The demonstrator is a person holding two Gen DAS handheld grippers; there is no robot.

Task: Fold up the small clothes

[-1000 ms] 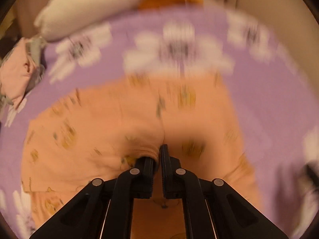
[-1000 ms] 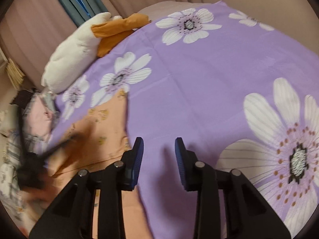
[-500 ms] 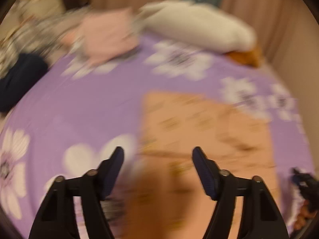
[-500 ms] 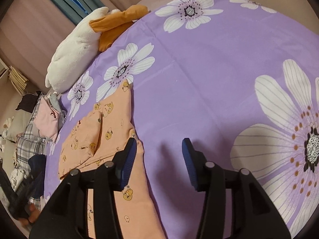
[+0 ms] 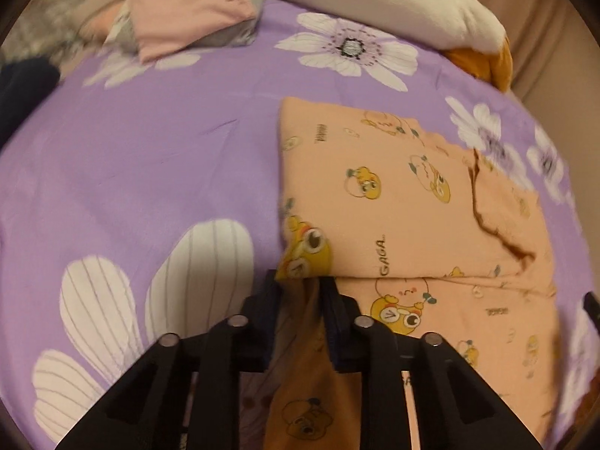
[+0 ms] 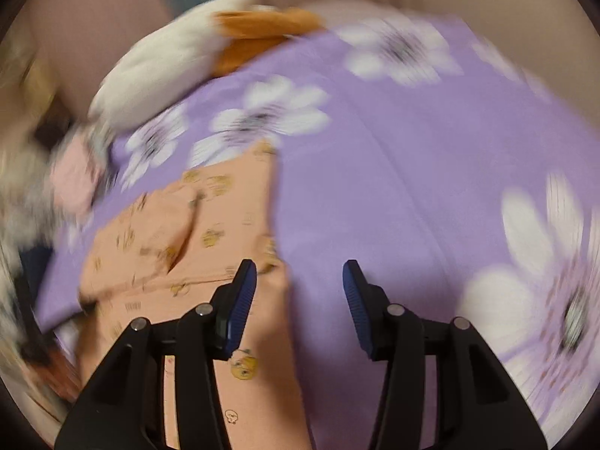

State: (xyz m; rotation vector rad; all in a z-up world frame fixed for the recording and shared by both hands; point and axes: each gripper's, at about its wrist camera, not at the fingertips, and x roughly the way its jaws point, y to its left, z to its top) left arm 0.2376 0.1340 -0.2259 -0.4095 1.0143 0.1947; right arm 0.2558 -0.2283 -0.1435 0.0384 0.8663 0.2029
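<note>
A peach garment (image 5: 405,202) with yellow cartoon prints lies folded on the purple flowered bedsheet (image 5: 142,172). Its upper layer ends in a near corner (image 5: 303,255) right at my left gripper's tips. My left gripper (image 5: 300,288) is closing, its jaws a narrow gap apart astride that corner, and the pads do not visibly pinch the cloth. The right wrist view is blurred. In it my right gripper (image 6: 300,281) stands open, with one fingertip (image 6: 243,285) over the garment's (image 6: 180,247) right edge and the other above bare sheet (image 6: 412,187).
A white pillow (image 5: 378,3) and an orange cushion (image 5: 483,63) lie at the head of the bed. Folded pink cloth (image 5: 187,3) on grey clothes sits at the far left, with dark cloth (image 5: 26,90) beside it. Another gripper's dark tip (image 5: 592,307) shows at the right edge.
My left gripper let go of the peach cloth, swung across the bed with its jaws wide, and now narrows at the folded corner. My right gripper widened a little and shifted toward the garment's edge.
</note>
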